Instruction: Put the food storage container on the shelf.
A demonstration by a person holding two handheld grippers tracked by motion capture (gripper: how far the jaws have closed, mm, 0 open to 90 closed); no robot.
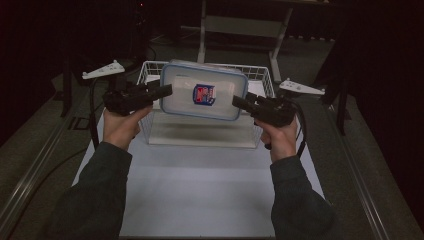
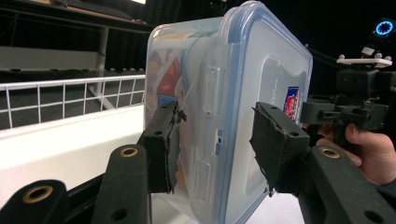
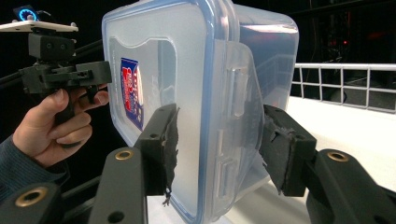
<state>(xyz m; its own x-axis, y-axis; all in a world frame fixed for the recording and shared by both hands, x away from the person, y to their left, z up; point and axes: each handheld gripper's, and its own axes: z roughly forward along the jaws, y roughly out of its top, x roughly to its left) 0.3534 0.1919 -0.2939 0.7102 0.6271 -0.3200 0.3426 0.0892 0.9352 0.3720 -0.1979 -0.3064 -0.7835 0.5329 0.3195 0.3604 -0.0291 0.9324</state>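
A clear plastic container [image 1: 202,90] with a blue-rimmed lid and a red and blue label hangs tilted above a white wire basket [image 1: 145,125]. My left gripper [image 1: 167,91] is shut on its left end and my right gripper [image 1: 236,101] on its right end. In the left gripper view the container [image 2: 261,79] stands on edge between my left gripper's [image 2: 217,135] pads, with orange contents showing through the wall. Farther off is the right gripper [image 2: 327,112]. The right gripper view has the container [image 3: 187,70] clamped in my right gripper [image 3: 219,144], with the left gripper [image 3: 88,74] beyond.
The basket stands at the far end of a white table top [image 1: 200,190]. Metal rails [image 1: 30,175] run along both sides of the table. Behind the basket is a pale table frame [image 1: 240,25] on a dark floor.
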